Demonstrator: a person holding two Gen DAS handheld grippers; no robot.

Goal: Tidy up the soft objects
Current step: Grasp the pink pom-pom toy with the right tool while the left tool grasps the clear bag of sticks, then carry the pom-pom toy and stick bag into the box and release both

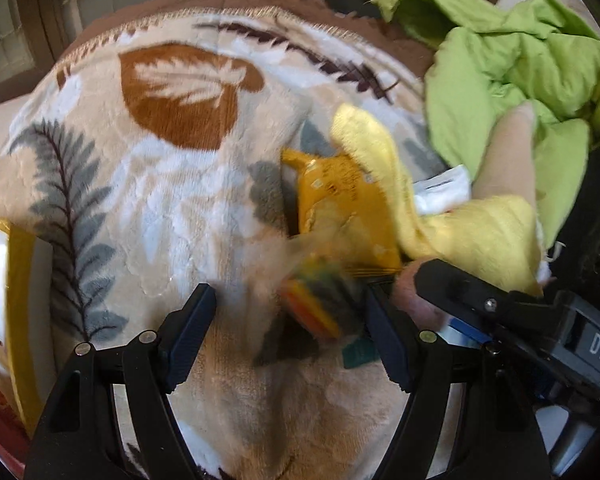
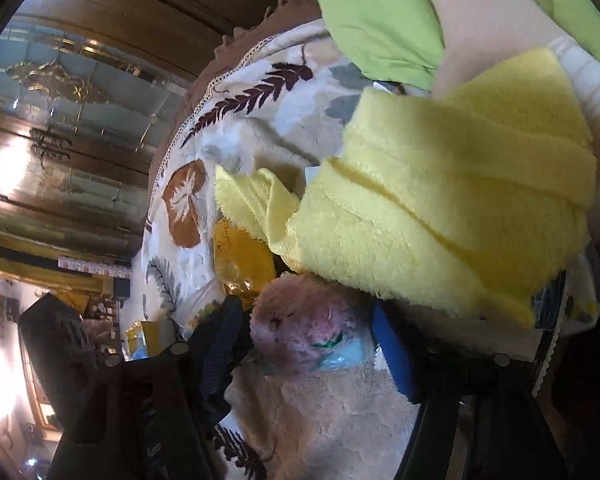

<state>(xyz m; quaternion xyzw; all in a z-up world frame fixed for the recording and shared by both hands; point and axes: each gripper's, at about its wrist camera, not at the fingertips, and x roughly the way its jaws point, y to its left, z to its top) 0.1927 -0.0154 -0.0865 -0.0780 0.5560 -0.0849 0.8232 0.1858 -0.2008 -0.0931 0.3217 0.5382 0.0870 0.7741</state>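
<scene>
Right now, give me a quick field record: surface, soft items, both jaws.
surface: leaf-print blanket
yellow towel: crumpled, at right of blanket
green cloth: bunched beyond the towel
orange packet: partly under the towel
pink plush toy: between the right gripper jaws, contact unclear
left gripper: jaws open, blurred colourful item between them

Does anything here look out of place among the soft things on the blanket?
Yes. A crinkly yellow packet lies on the leaf-print blanket, half under the yellow towel. It looks like stiff plastic packaging, not cloth. A blurred multicoloured item sits between the open left tool's fingers.
</scene>
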